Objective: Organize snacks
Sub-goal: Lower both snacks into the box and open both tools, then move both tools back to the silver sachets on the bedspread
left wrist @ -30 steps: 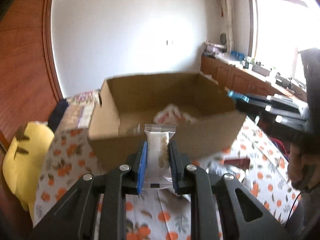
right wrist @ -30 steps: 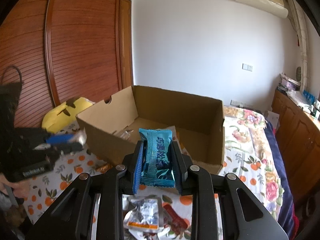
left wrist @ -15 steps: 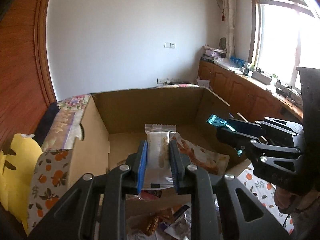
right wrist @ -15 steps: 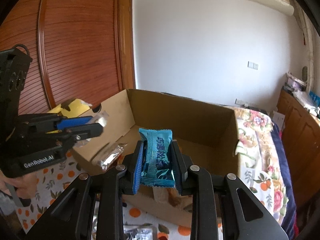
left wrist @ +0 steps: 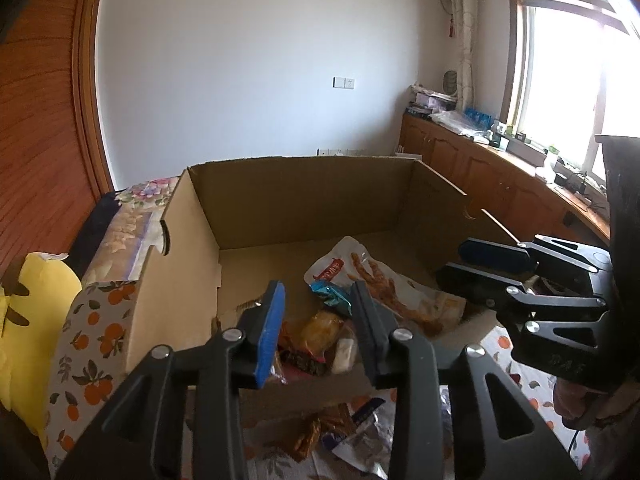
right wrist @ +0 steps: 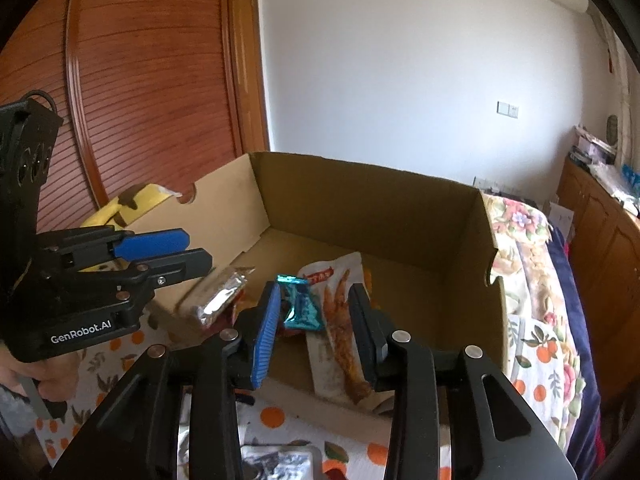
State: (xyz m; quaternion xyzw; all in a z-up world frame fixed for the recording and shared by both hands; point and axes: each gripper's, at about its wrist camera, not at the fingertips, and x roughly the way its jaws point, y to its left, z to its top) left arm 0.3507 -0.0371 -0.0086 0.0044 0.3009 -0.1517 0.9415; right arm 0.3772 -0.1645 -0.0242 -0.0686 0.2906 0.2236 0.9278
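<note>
Left wrist view: left gripper (left wrist: 318,312) hangs over the near edge of the open cardboard box (left wrist: 304,196), jaws opening, nothing pinched between the pads; the blue pad (left wrist: 271,332) on the left finger is bare. On the box floor beyond the fingertips lie a white chicken-feet snack bag (left wrist: 380,284), a teal snack packet (left wrist: 330,294) resting on its near edge, an orange-yellow wrapped snack (left wrist: 322,328) and a small pale packet (left wrist: 344,354), blurred. More wrappers (left wrist: 340,432) lie outside the box on the orange-print cloth (left wrist: 92,344). The right gripper (left wrist: 472,264) enters from the right over the box's right wall, jaws apart and empty. A yellow cushion (left wrist: 36,320) sits at far left. Right wrist view: right gripper (right wrist: 314,320) is poised over the near wall of the same box, jaws opening; the teal snack packet (right wrist: 302,304) is seen between the fingers but lower, inside the box, apparently free of both pads and lying against the chicken-feet bag (right wrist: 340,320). The left gripper (right wrist: 176,252) reaches in from the left, parted and empty, with a silver-foil packet (right wrist: 220,300), blurred, just below its tips at the box's left corner. A person's hand (right wrist: 44,376) grips its handle at the lower left. A foil wrapper (right wrist: 276,462) lies on the cloth in front of the box.
</note>
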